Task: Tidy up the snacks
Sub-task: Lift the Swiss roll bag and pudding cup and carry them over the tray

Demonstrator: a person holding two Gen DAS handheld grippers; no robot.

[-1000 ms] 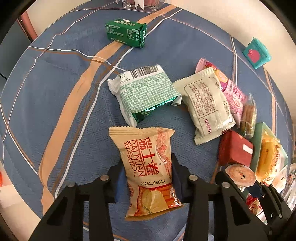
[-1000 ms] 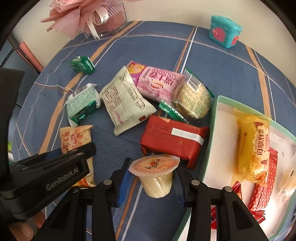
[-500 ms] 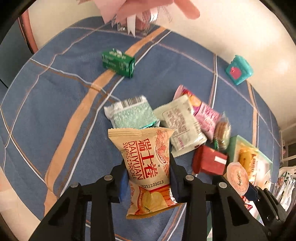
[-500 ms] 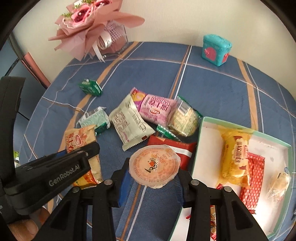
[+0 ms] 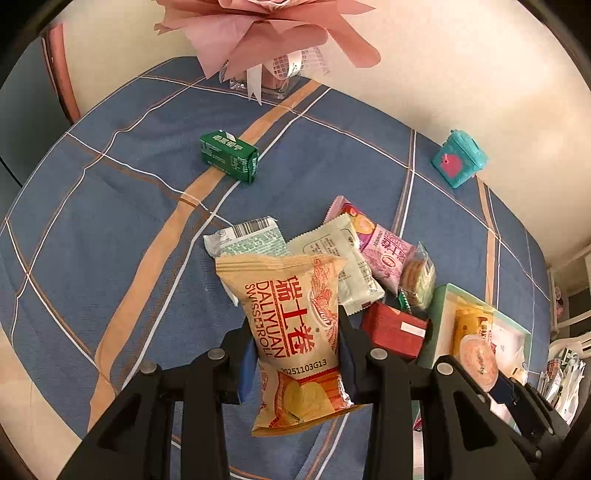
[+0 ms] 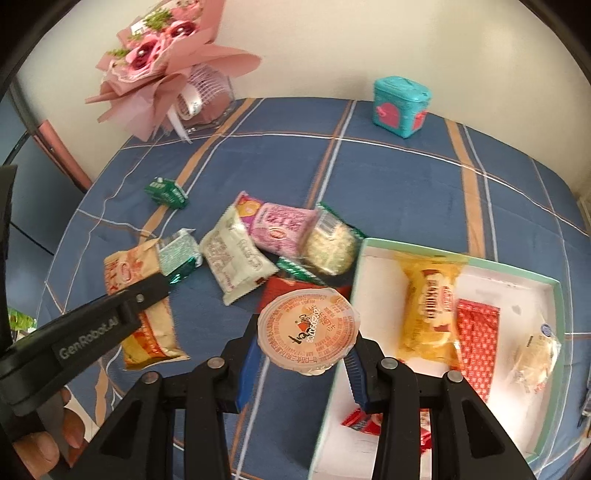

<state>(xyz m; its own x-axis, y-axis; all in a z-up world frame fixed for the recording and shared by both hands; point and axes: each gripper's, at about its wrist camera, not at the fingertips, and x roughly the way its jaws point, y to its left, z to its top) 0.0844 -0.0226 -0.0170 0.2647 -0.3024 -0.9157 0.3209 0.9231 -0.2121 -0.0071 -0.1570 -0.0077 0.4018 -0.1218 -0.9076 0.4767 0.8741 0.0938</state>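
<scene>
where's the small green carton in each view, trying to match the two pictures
Left wrist view: the small green carton lies upper left of centre, on the orange stripe of the cloth.
Right wrist view: the same carton sits left of centre, beyond the snack pile.
Shared landmark: the teal box near the wall.

In the left wrist view the Swiss roll packet [image 5: 295,339] covers most of the green-and-white wafer pack [image 5: 245,236] and a corner of the pale green sachet [image 5: 343,266]. The bouquet [image 5: 266,33] is cut off by the top edge. At the right edge, white things [image 5: 565,373] beyond the counter [image 5: 110,221] are too small to name. In the right wrist view the jelly cup [image 6: 308,330] hides most of the red box [image 6: 280,291]. The yellow cake packet [image 6: 430,306] is blurred, and the box tray [image 6: 559,306] runs off the bottom edge.
</scene>
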